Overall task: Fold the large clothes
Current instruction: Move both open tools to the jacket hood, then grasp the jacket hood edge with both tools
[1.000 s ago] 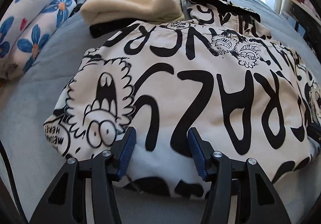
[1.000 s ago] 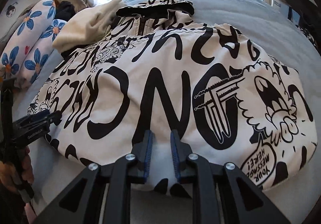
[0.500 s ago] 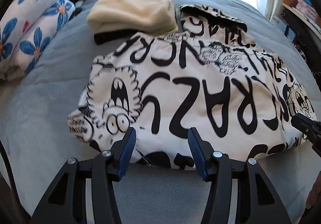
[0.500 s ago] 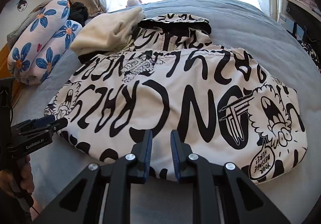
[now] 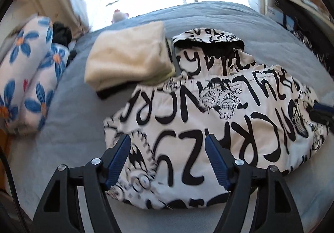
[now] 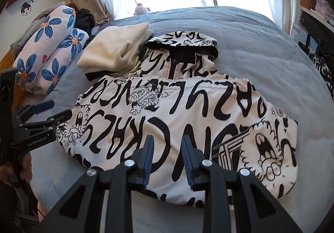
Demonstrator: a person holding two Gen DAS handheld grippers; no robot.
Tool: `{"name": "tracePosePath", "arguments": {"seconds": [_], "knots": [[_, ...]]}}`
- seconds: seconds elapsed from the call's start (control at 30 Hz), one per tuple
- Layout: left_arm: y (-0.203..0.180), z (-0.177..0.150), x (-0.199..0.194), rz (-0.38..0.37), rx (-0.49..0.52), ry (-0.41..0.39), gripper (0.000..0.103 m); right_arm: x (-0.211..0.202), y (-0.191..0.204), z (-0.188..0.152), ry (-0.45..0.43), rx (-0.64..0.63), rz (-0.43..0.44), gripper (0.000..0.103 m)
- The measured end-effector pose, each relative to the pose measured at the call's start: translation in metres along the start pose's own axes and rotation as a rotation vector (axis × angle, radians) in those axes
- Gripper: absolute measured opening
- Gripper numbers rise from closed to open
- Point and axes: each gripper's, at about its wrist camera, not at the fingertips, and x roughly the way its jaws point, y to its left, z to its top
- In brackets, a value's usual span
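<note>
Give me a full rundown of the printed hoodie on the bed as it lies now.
The hoodie is white fabric covered in bold black lettering and cartoon faces. It lies folded into a compact, puffy block on the grey bed, its hood, black-lined inside, spread flat at the far end toward the window. A cream folded garment overlaps its far left corner. Neither tool grips it: the left tool and right tool hover above its near edge, both having just been opening, nothing between the fingers.
</note>
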Motion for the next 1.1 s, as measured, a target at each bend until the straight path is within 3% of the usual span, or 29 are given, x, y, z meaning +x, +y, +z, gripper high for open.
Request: {"name": "tracePosePath", "arguments": {"seconds": [0.1, 0.27, 0.43, 0.57, 0.7, 0.83, 0.97, 1.1], "knots": [[-0.001, 0.018, -0.005, 0.034, 0.077, -0.027, 0.072, -0.002, -0.004, 0.016, 0.013, -0.013, -0.024, 0.028], [0.011, 0.053, -0.007, 0.050, 0.116, -0.047, 0.072, -0.012, -0.011, 0.054, -0.003, -0.049, -0.096, 0.029], [0.030, 0.105, 0.003, -0.006, 0.084, -0.050, 0.072, -0.021, -0.024, 0.105, -0.028, -0.073, -0.131, 0.040], [0.035, 0.157, 0.025, -0.077, 0.088, -0.050, 0.072, -0.012, -0.046, 0.156, -0.020, -0.015, -0.098, 0.041], [0.034, 0.209, 0.069, -0.185, 0.065, -0.023, 0.072, 0.015, -0.072, 0.203, -0.009, 0.049, -0.067, 0.042], [0.019, 0.245, 0.129, -0.209, 0.059, 0.010, 0.070, 0.062, -0.100, 0.239, 0.016, 0.123, -0.026, 0.043], [0.005, 0.265, 0.195, -0.236, 0.033, 0.084, 0.047, 0.122, -0.130, 0.259, 0.050, 0.213, 0.035, 0.043], [-0.003, 0.273, 0.257, -0.240, -0.008, 0.159, 0.046, 0.175, -0.147, 0.267, 0.086, 0.276, 0.076, 0.043]]}}
